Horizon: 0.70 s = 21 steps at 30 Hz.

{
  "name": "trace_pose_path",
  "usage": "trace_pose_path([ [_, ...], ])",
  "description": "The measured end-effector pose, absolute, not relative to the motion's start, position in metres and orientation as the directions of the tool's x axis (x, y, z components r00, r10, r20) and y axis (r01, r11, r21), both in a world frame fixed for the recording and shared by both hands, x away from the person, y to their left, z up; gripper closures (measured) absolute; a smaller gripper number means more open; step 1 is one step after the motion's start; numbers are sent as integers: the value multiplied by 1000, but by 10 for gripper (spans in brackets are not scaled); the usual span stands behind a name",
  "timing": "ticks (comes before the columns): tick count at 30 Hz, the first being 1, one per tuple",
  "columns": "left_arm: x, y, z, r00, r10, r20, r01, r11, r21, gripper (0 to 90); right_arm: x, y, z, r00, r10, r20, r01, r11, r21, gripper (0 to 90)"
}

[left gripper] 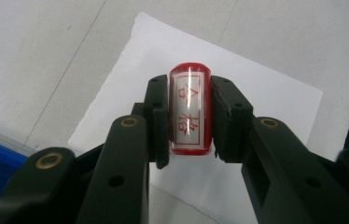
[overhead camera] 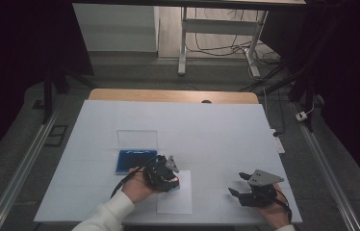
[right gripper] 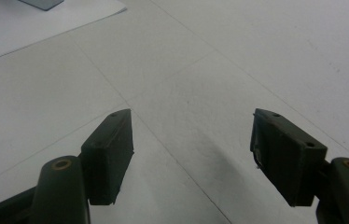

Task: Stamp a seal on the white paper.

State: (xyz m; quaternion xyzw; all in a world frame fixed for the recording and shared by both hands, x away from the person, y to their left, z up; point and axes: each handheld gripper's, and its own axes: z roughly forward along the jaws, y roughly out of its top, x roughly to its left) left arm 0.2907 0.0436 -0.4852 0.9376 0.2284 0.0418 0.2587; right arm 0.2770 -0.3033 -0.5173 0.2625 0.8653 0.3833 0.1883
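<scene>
Stamp (left gripper: 190, 112): translucent red body, white face with a red frame and red characters. Left gripper (left gripper: 189, 122) and right gripper (right gripper: 191, 156): black jaws with brass-coloured rivets. Paper sheet (left gripper: 256, 88): plain white. Table cover (overhead camera: 216, 130): white, faint grid of seams. Ink pad tray (overhead camera: 135, 161): deep blue. Sleeve (overhead camera: 103, 216): white.

- Two grippers — left (overhead camera: 174, 179), right (overhead camera: 236, 185)
- One stamp (left gripper: 190, 109)
- One paper sheet (overhead camera: 175, 198)
- One blue tray (overhead camera: 135, 161)
- One clear lid (overhead camera: 136, 138)
- One table (overhead camera: 216, 130)
</scene>
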Motion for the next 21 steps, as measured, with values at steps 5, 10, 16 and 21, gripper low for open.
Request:
trace_pose_path([
  [5, 291, 43, -485, 892, 450, -46, 410, -762, 501, 695, 277, -303, -518, -793, 597, -125, 309, 570, 761, 295],
  [10, 292, 43, -486, 892, 449, -50, 412, -763, 498, 697, 277, -303, -518, -793, 596, -126, 308, 571, 761, 295],
  [16, 292, 41, -485, 891, 452, -49, 416, -769, 485, 699, 277, -303, -518, -793, 596, -127, 308, 573, 760, 294],
  [21, 293, 38, -483, 892, 449, -39, 415, -783, 464, 701, 277, -303, -518, -793, 595, -127, 308, 573, 760, 295],
])
